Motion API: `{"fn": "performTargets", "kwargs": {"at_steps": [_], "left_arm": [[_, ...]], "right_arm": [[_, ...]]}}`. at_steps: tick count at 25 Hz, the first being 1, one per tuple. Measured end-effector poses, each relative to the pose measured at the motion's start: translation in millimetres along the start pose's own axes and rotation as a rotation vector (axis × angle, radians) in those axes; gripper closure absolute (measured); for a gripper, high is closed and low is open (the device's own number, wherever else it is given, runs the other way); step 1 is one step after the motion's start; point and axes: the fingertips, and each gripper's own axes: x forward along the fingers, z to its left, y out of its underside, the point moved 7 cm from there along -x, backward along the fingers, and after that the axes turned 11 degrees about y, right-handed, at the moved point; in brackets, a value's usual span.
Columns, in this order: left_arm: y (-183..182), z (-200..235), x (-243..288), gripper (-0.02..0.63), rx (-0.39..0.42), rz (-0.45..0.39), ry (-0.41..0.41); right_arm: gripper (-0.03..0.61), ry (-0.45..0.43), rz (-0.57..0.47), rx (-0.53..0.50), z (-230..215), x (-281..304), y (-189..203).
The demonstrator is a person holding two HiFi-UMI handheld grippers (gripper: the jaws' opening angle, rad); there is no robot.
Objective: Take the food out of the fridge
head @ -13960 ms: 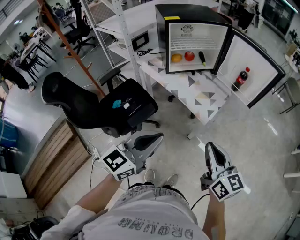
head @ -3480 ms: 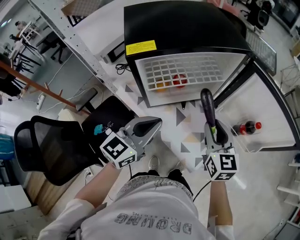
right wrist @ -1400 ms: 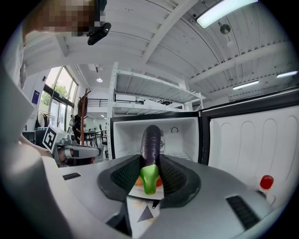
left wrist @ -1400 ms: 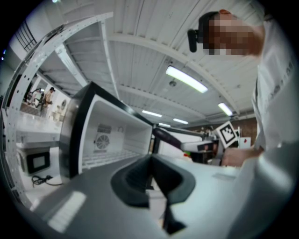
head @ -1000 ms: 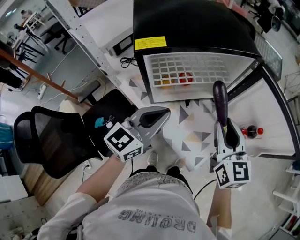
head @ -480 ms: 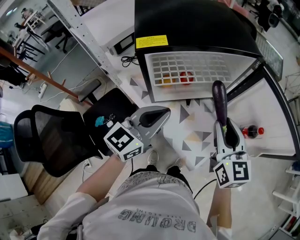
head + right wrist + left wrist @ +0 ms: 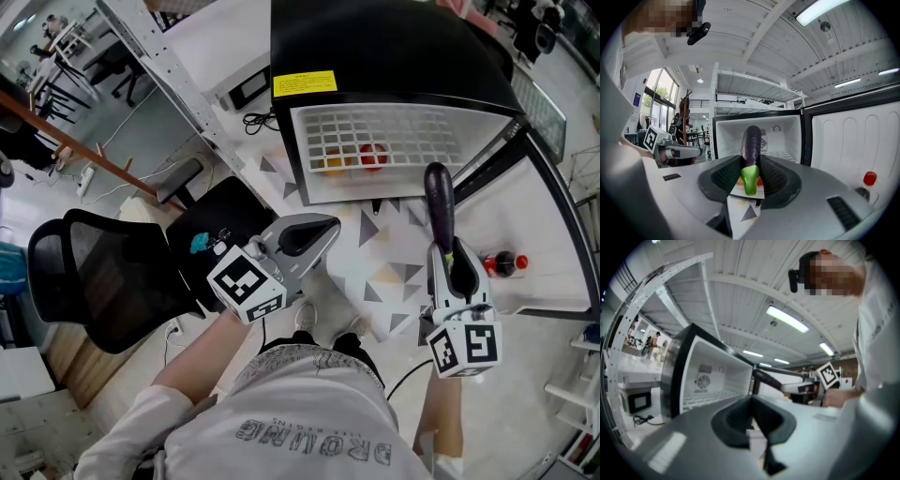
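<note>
The black fridge (image 7: 375, 56) stands open on the patterned table (image 7: 384, 281). An orange (image 7: 330, 165) and a red fruit (image 7: 372, 157) lie inside under the wire shelf. My right gripper (image 7: 450, 251) is shut on a purple eggplant (image 7: 439, 202), which sticks out toward the fridge. In the right gripper view the eggplant (image 7: 751, 143) sits between the pads, green stem (image 7: 749, 178) nearest the camera. My left gripper (image 7: 330, 225) hangs shut and empty to the left, over the table's edge. In the left gripper view its jaws (image 7: 751, 401) meet, and the fridge (image 7: 708, 376) lies ahead.
A cola bottle (image 7: 502, 263) stands in the open door's shelf (image 7: 553, 234) on the right. A black office chair (image 7: 103, 281) is at lower left beside the table. A white metal rack (image 7: 178, 75) rises left of the fridge, with a small cabled device (image 7: 246, 89) behind it.
In the earliest frame the eggplant lay on the fridge floor and both grippers were far off; now my right gripper holds it in front of the fridge. Nothing moved in the last second.
</note>
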Motion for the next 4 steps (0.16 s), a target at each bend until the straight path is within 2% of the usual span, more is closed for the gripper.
{"fn": "performTargets", "kwargs": {"at_steps": [4], "left_arm": [[-0.7,0.0,0.9,0.607,0.001,-0.001,0.001]], "right_arm": [[0.463,0.001,0.002,-0.002,-1.4,-0.2,0.4]]}}
